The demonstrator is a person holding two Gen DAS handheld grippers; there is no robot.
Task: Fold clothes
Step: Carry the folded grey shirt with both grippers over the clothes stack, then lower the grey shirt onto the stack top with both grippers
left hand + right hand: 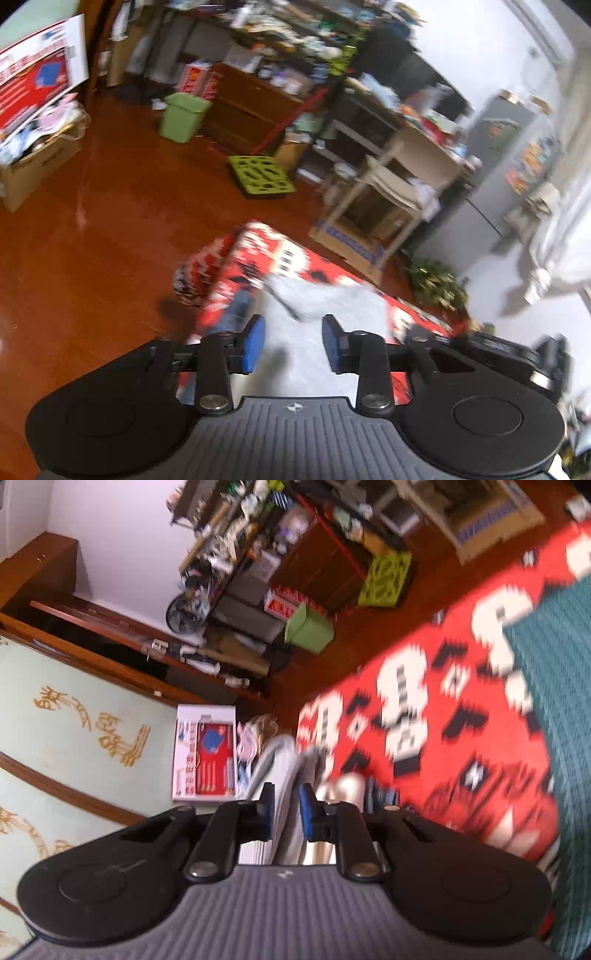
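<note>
left gripper [293, 341] fingers apart over grey garment [314, 314]; right gripper [286, 814] fingers clamped on it; no writing readable.

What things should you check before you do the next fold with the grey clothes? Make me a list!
1. Right gripper has hold of the grey garment: ok, cloth sits pinched between its blue pads.
2. Left gripper is free to take another edge: ok, jaws open, nothing between them.
3. Grey garment lies below the left gripper on the red patterned cover: ok.
4. Garment lies flat, without wrinkles: cannot tell, both views are blurred.
5. Space on the cover for the fold: not ok on the right wrist side, a teal knitted cloth lies there.
</note>
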